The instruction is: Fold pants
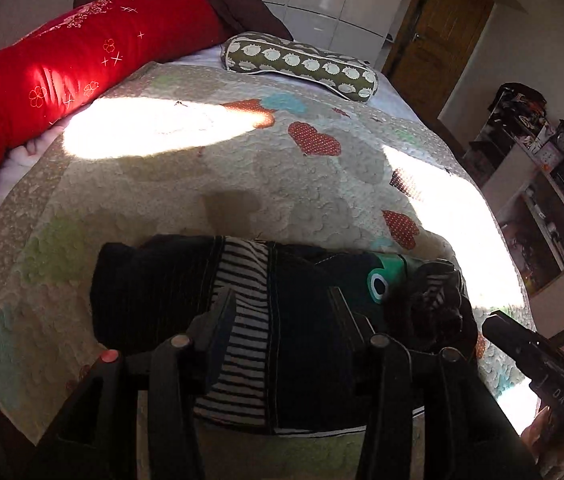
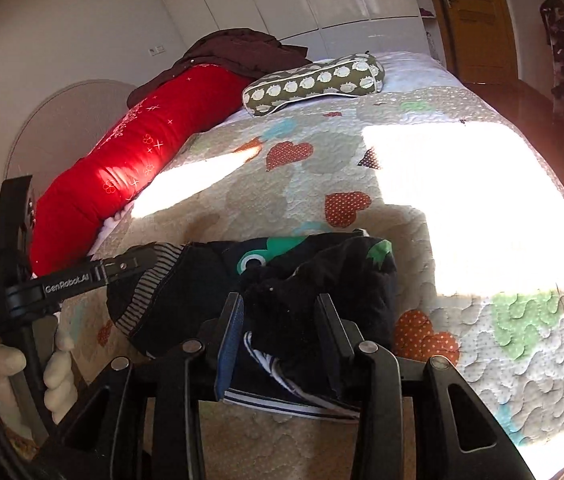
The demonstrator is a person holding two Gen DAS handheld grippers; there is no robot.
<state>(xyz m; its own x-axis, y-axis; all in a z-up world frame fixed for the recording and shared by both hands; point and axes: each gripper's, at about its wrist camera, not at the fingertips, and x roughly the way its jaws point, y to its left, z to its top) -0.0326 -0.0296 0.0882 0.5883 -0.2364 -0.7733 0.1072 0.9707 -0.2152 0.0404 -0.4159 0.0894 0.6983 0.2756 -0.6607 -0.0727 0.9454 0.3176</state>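
Left gripper [image 1: 282, 312] tilts down over the folded dark pants [image 1: 306, 320], jaws partly open, straddling the striped panel; pads seem clear of the cloth, nothing held. Right gripper [image 2: 278, 320] likewise angled down, jaws partly apart over the pants' rumpled end, gripping nothing. Left gripper's arm reads "GenRobot.AI". Pants lie on the heart-patterned quilt [image 2: 462, 240], nearer than the red bolster [image 2: 122, 168]; sunlit bedroom.

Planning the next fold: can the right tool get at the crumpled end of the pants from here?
Probably yes. The right tool is open right over the pants, their bunched end between its fingers, nothing between them.
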